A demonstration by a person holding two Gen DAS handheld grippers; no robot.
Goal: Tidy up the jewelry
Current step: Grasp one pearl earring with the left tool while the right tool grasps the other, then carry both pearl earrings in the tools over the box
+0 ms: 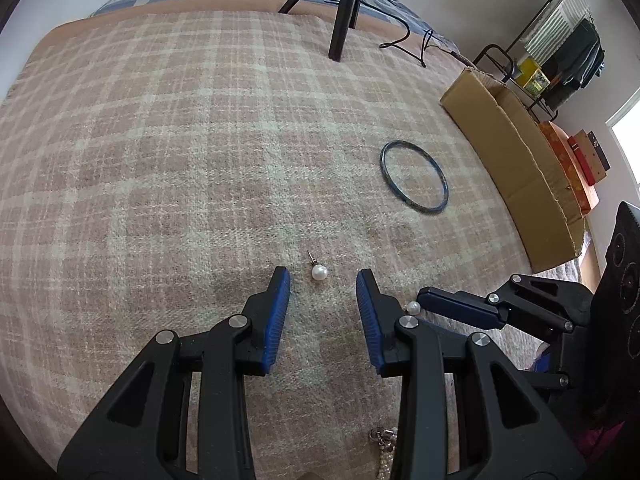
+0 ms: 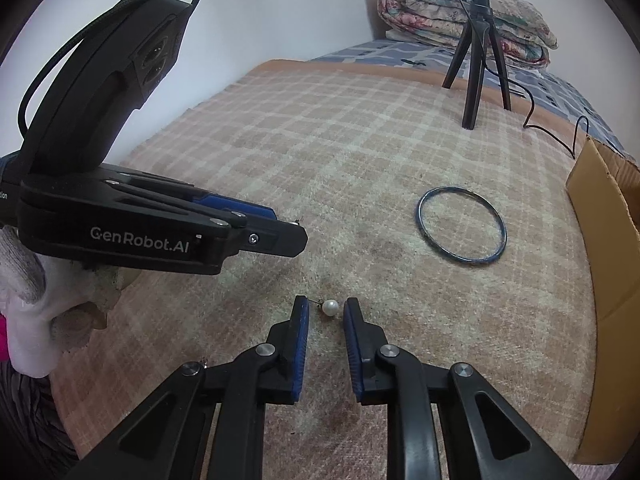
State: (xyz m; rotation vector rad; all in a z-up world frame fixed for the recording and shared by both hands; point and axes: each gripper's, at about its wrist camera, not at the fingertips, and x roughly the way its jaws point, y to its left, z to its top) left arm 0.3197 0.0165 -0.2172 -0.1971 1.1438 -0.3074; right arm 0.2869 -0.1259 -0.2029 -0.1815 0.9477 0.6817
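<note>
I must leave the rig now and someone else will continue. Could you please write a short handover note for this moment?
Left gripper: open; a pearl stud earring lies on the plaid blanket between its fingertips, not gripped.
Right gripper: open, jaws narrow around a second pearl stud earring, pads not pressing yet.
The blue bangle lies near the cardboard box; a pearl strand lies under the left gripper.
Done: nothing visibly put away.
Left: both earrings, bangle, strand.
</note>
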